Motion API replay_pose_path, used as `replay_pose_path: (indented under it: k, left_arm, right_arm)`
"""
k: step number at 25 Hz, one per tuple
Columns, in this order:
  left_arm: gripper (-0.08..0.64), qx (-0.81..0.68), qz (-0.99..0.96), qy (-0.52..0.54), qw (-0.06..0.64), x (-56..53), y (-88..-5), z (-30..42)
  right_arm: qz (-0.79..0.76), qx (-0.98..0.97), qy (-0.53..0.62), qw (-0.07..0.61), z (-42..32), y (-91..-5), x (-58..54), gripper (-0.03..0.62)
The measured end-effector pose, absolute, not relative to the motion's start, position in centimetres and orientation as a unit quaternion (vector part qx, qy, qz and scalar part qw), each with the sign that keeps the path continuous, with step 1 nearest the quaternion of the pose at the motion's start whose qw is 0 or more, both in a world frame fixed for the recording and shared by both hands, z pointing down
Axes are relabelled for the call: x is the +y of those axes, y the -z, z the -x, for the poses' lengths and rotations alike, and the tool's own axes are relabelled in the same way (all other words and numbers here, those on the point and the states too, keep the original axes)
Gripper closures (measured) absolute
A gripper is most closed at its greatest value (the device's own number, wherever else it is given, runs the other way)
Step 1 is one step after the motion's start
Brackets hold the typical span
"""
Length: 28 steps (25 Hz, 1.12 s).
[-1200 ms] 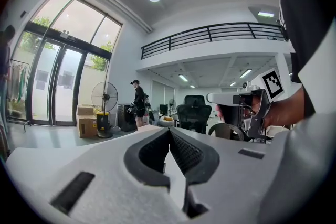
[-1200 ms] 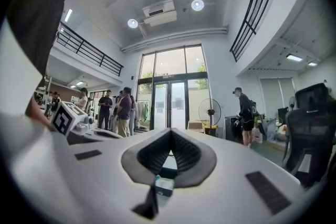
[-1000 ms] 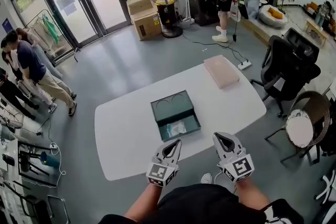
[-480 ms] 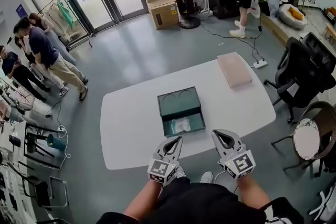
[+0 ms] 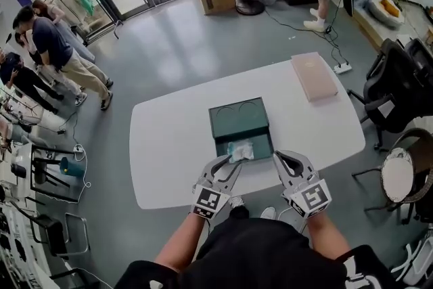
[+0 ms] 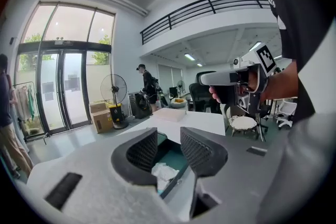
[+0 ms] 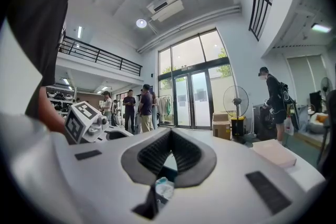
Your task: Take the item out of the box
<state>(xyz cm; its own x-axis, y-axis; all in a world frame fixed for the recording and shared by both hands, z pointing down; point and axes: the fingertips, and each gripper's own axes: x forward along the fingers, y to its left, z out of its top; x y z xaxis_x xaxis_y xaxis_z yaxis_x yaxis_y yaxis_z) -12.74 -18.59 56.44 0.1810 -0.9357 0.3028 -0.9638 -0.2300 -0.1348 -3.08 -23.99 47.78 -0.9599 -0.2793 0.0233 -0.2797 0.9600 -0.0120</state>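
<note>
In the near half of the open dark-green box (image 5: pixel 238 120), on the white table (image 5: pixel 169 145), lies the pale crumpled item (image 5: pixel 240 150). The left gripper (image 5: pixel 228 164) points at it from the table's near edge, its tips close before it. Its jaws are opening, with nothing pressed between them. The left gripper view shows the item low in that gap (pads clear of it), which the head view cannot settle. The right gripper (image 5: pixel 279 158), just beside the box, has its jaws closed together and holds nothing. Its own view shows the item below the meeting tips.
</note>
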Motion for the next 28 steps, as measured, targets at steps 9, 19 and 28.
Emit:
replay_pose_path:
  k: [9, 19, 28]
  left_arm:
    - [0.35, -0.548, -0.786, -0.276, 0.071, -21.0, -62.0, 15.0]
    - [0.364, -0.448, -0.797, -0.389, 0.111, -23.3, -68.8, 16.0]
    - [0.373, -0.386, -0.786, -0.453, 0.169, -24.1, -73.9, 16.4]
  right_arm:
    - [-0.141, -0.989, -0.021, 0.036, 5.8, -49.6, -25.4, 0.586]
    - [-0.144, -0.987, -0.033, 0.068, 6.8, -51.6, -26.6, 0.586]
    - [-0.143, -0.985, -0.043, 0.086, 7.6, -52.5, -26.7, 0.586]
